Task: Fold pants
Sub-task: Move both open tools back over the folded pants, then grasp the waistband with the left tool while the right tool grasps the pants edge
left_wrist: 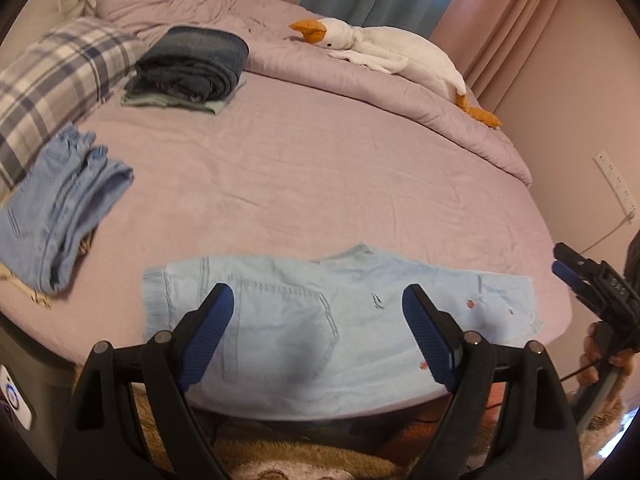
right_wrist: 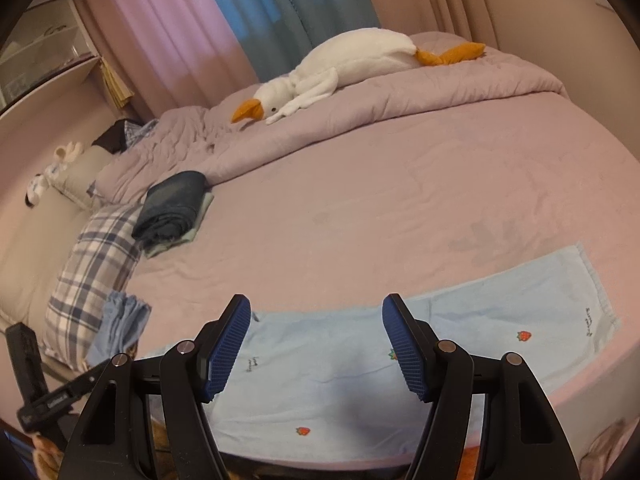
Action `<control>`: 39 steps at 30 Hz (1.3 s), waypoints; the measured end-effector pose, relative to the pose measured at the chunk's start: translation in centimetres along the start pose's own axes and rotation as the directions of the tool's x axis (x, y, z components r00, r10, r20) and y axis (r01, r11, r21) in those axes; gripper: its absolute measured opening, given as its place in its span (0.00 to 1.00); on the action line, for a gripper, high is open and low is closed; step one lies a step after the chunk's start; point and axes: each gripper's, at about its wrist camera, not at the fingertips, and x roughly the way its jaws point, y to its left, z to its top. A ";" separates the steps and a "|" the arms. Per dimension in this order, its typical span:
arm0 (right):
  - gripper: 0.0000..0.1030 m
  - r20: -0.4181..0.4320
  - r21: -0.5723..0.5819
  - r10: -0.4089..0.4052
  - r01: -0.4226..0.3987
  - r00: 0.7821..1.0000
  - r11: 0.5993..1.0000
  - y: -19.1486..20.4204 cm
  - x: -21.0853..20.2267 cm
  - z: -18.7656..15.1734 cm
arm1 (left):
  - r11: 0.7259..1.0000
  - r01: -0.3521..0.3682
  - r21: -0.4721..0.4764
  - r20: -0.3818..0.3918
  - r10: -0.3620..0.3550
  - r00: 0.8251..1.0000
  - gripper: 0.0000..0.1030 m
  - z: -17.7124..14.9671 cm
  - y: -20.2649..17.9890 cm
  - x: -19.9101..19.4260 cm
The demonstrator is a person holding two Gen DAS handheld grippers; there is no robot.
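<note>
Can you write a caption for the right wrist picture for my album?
Open right gripper above light blue strawberry-print pants on a pink bed.

I can see small dark embroidered writing on the light blue pants (right_wrist: 360, 384), once near the hem on the right and once beside my left blue pad, but it is too small to make out. The other gripper's black body (right_wrist: 52, 400) carries a pale label I cannot read.
</note>
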 end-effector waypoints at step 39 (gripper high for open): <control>0.66 -0.404 -0.213 0.059 -0.157 0.913 0.964 10.5 16.0 -0.8 | 0.940 -0.320 -0.118 -0.158 0.300 0.941 0.84 0.4 10.1 9.8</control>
